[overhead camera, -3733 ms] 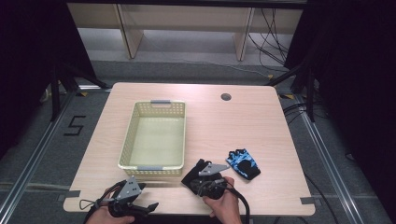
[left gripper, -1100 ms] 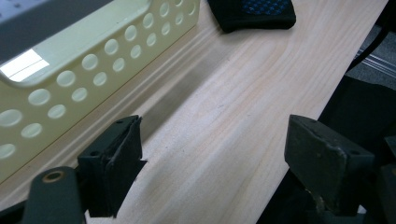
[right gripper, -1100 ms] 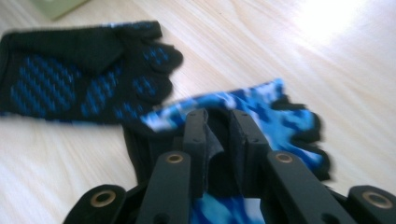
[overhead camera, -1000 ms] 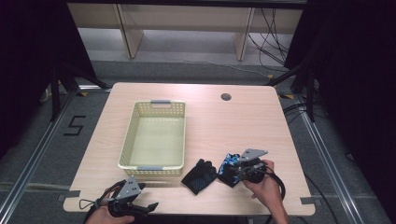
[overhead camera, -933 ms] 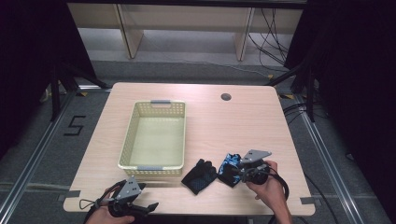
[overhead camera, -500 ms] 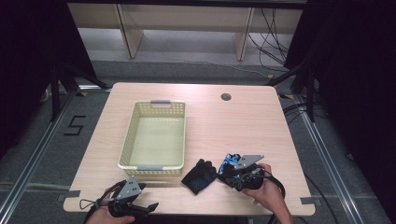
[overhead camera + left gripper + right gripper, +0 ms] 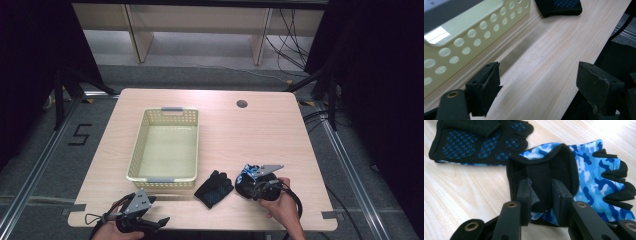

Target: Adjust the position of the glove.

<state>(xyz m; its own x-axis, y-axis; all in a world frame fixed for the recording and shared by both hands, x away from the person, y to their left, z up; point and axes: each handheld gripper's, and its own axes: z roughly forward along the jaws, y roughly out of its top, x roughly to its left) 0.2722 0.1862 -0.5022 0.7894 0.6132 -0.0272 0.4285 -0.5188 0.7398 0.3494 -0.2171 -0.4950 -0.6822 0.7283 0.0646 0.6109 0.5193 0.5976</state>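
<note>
Where the right gripper (image 7: 540,195) meets the table's near right area, its two black jaws are clamped on the black cuff strap of a blue camouflage glove (image 7: 596,177); the glove's fingerless end points away to the right in the right gripper view, and its body lies on the wood. In the high view the same right gripper (image 7: 252,184) sits on that blue camouflage glove (image 7: 246,173), held by a hand (image 7: 280,207) at the near edge.

Black glove (image 7: 214,189): palm up, blue grip pattern showing, flat on the table (image 7: 250,130) just left of the held glove, edges nearly touching; also seen as the black glove (image 7: 479,141).

Basket (image 7: 164,147): pale yellow, perforated, left of centre, just far-left of the black glove.

Left gripper (image 7: 145,225): near left edge, jaws spread wide and holding nothing, hovering over bare wood beside the basket (image 7: 469,32) wall.
</note>
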